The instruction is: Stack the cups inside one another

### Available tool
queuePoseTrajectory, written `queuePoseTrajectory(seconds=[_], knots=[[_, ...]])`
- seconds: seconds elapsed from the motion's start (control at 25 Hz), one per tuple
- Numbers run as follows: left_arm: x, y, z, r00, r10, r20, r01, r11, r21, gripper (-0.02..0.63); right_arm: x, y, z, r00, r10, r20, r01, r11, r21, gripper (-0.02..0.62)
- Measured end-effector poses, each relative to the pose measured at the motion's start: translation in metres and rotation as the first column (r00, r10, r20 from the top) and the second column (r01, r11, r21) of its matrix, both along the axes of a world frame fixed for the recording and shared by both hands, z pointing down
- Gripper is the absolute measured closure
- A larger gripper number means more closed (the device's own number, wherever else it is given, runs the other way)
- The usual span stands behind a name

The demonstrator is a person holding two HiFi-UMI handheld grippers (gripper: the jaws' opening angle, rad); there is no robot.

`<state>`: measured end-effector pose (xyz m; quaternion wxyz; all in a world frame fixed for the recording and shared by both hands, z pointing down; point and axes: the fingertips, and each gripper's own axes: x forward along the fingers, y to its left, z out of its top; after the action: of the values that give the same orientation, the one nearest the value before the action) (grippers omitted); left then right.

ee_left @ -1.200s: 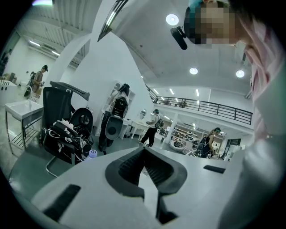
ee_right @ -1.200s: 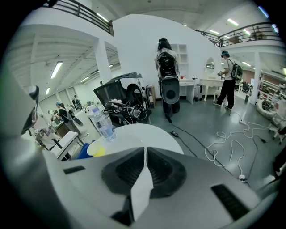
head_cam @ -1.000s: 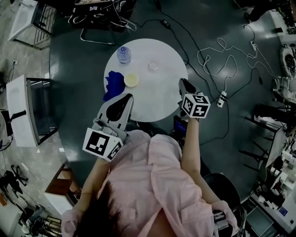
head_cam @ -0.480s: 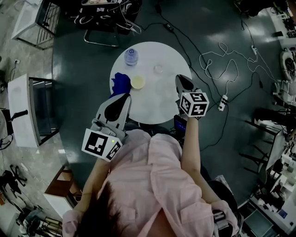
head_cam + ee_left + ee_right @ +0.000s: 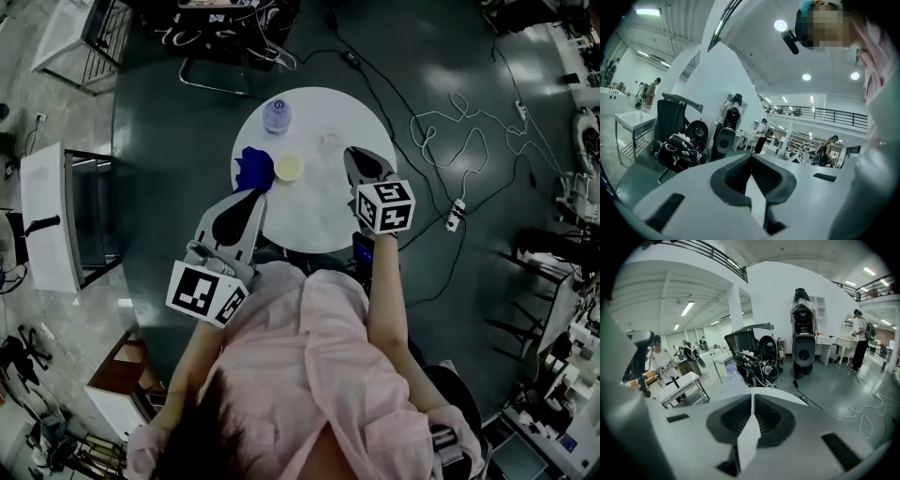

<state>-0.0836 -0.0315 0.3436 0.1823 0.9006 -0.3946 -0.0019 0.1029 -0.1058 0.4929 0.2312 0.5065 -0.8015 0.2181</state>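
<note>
In the head view a round white table holds a pale yellow cup and, farther back, a faint clear cup. My right gripper reaches over the table's right part, to the right of the yellow cup, and its jaws are shut on nothing. At the table's near left edge my left gripper is shut and empty, just short of the blue cloth. The right gripper view shows the shut jaws of my right gripper in front of a bottle. The left gripper view has only the shut left gripper and the room.
A clear water bottle stands at the table's far left edge. Cables and a power strip lie on the dark floor to the right. A chair base is beyond the table, and a white cabinet stands at the left.
My right gripper has moved forward and a little left, further over the table. The left gripper has stayed put. The head view has shifted slightly.
</note>
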Motion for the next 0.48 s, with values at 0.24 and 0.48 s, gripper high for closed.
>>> queuePoseTrajectory(seconds=[0.24, 0.48], knots=[[-0.007, 0.002, -0.001, 1.0, -0.017, 0.003, 0.017, 1.0, -0.001, 0.592, -0.023, -0.002, 0.0, 0.998, -0.06, 0.005, 0.06, 0.998, -0.009, 0.555], [-0.012, 0.003, -0.001, 1.0, -0.029, 0.001, 0.029, 1.0, 0.001, 0.591, -0.044, 0.0, 0.006, 0.992, -0.129, 0.009, 0.13, 0.991, -0.037, 0.555]])
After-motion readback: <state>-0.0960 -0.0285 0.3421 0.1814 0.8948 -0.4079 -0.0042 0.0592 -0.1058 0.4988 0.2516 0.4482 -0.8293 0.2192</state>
